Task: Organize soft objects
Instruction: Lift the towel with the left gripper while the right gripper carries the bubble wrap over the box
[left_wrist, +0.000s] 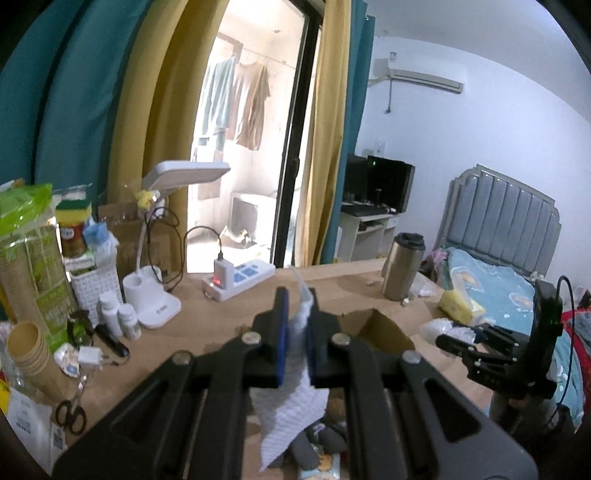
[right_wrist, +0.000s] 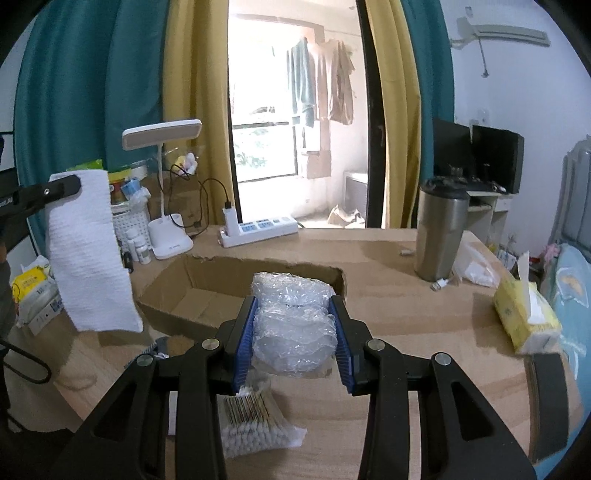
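Nearest, the right hand-held gripper (right_wrist: 295, 332) clamps a wad of bubble wrap (right_wrist: 293, 325) above a bag of cotton swabs (right_wrist: 251, 424) lying on the table (right_wrist: 424, 314). The left hand-held gripper (left_wrist: 295, 332) pinches a white paper towel (left_wrist: 291, 402), which hangs raised over the table's left side. Beyond them sits an open cardboard box (right_wrist: 207, 291); farther back stands a steel tumbler (right_wrist: 439, 232).
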